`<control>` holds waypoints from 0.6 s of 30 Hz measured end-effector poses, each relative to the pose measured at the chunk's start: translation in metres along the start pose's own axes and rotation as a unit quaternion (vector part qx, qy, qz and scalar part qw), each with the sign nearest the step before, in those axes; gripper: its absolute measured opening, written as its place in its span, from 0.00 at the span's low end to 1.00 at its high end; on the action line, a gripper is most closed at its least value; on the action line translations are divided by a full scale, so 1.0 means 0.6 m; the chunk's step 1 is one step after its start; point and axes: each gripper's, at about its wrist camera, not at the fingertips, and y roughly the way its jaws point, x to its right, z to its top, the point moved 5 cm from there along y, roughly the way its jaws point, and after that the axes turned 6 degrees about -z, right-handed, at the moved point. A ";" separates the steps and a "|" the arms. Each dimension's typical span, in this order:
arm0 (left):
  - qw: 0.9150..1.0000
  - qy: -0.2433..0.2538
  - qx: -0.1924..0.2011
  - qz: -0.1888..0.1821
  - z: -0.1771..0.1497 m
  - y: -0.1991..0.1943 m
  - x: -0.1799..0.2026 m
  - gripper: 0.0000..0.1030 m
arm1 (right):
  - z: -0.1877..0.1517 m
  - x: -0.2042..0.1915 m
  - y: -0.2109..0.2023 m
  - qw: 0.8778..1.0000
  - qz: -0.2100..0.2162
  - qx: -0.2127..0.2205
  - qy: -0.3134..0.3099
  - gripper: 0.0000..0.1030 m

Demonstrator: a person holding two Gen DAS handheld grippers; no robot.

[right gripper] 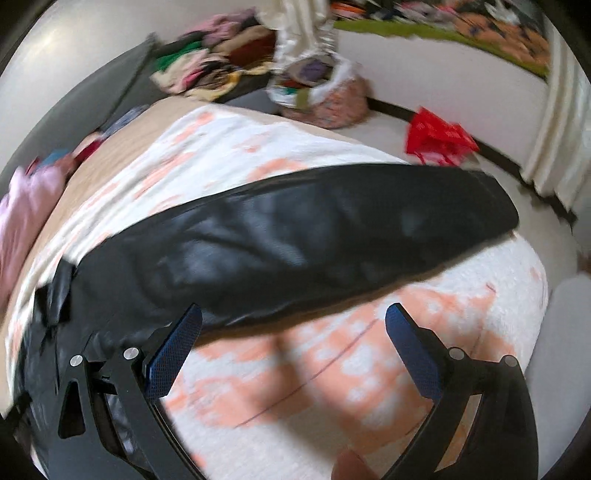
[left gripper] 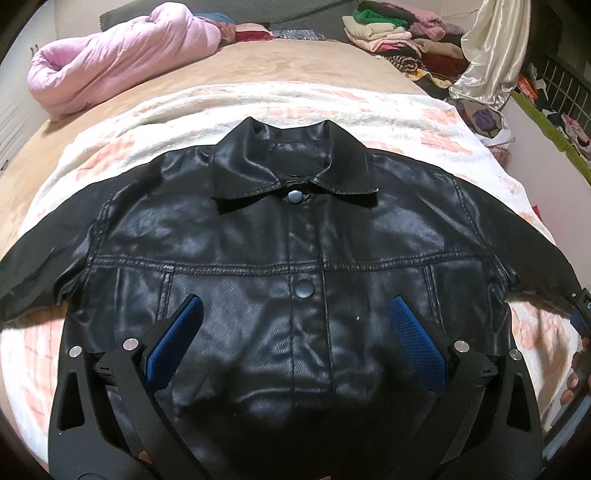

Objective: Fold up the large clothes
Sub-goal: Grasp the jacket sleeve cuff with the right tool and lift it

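Note:
A black leather jacket (left gripper: 295, 236) lies flat and front up on a white and peach blanket (left gripper: 424, 110), collar at the far side, sleeves spread to both sides. My left gripper (left gripper: 295, 306) is open and empty above the jacket's lower front, near a snap button (left gripper: 304, 289). In the right wrist view, the jacket's right sleeve (right gripper: 314, 236) stretches across the blanket (right gripper: 332, 369). My right gripper (right gripper: 293, 317) is open and empty, just in front of that sleeve. The right wrist view is blurred by motion.
A rolled pink quilt (left gripper: 110, 62) lies at the bed's far left. A pile of folded clothes (left gripper: 399, 33) sits at the far right by a shiny cream cloth (left gripper: 487, 55). A red bag (right gripper: 436, 136) and a patterned bag (right gripper: 325, 99) stand on the floor.

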 end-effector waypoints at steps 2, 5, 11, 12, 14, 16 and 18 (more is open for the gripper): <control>1.000 0.001 -0.002 0.002 0.004 0.006 0.001 0.92 | 0.011 0.033 0.017 0.999 -0.011 -0.004 0.039 0.96; 1.000 0.002 -0.006 0.005 0.009 0.017 0.006 0.92 | 0.026 0.075 0.041 0.996 -0.025 -0.006 0.089 0.96; 1.000 0.005 -0.011 0.005 0.019 0.030 0.017 0.92 | 0.053 0.152 0.086 0.981 -0.020 -0.022 0.190 0.96; 1.000 0.006 -0.010 0.008 0.022 0.030 0.018 0.92 | 0.056 0.161 0.095 0.978 -0.018 -0.028 0.205 0.96; 1.000 0.007 -0.010 0.010 0.027 0.029 0.020 0.92 | 0.061 0.184 0.107 0.971 -0.001 -0.034 0.238 0.96; 1.000 0.007 -0.009 0.013 0.031 0.023 0.020 0.92 | 0.071 0.195 0.114 0.965 0.008 -0.028 0.259 0.96; 1.000 0.007 -0.007 0.012 0.036 0.016 0.018 0.92 | 0.084 0.204 0.123 0.960 0.019 -0.021 0.279 0.96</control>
